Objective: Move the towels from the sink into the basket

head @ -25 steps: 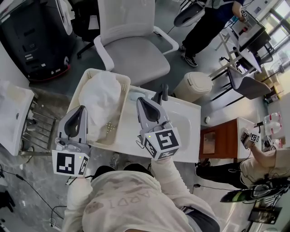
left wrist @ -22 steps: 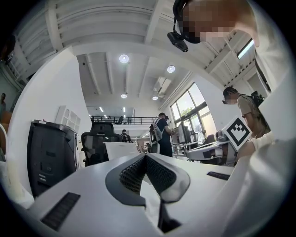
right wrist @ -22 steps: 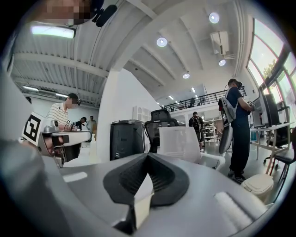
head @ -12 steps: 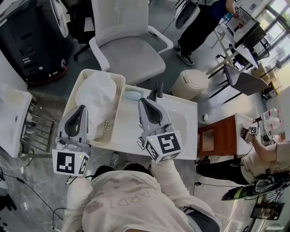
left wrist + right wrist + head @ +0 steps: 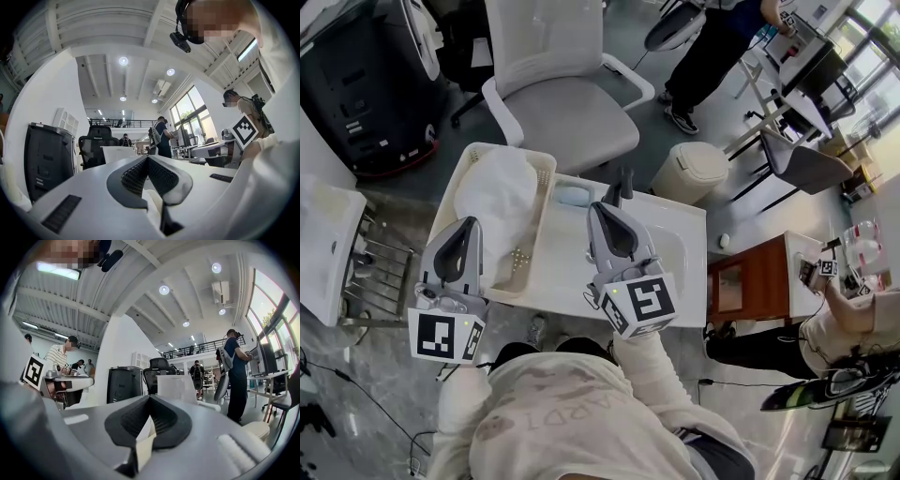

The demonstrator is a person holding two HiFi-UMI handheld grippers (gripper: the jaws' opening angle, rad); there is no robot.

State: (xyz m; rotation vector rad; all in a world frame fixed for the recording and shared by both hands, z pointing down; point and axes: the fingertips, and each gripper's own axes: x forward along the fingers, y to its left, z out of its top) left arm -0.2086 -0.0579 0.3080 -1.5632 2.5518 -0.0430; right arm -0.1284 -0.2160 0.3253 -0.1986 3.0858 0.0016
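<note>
A cream slotted basket (image 5: pixel 532 246) stands on the left end of the white sink counter (image 5: pixel 567 277), with a white towel (image 5: pixel 495 202) heaped inside it. My left gripper (image 5: pixel 469 225) is held over the basket's near left corner, shut and empty; in its own view, the left gripper (image 5: pixel 147 159) points level into the room. My right gripper (image 5: pixel 602 208) hovers above the counter between the basket and the sink basin (image 5: pixel 677 255), jaws together with nothing held. The right gripper (image 5: pixel 150 397) also faces the room. No towel shows in the visible part of the basin.
A dark faucet (image 5: pixel 621 186) and a small pale oval object (image 5: pixel 572 195) sit at the counter's back edge. Behind it are a white office chair (image 5: pixel 572 103) and a beige bin (image 5: pixel 692 173). A black machine (image 5: pixel 366 84) is far left. People stand to the right.
My right gripper has drifted a little to the right, away from the basket. The left gripper has stayed where it was. Both remain closed.
</note>
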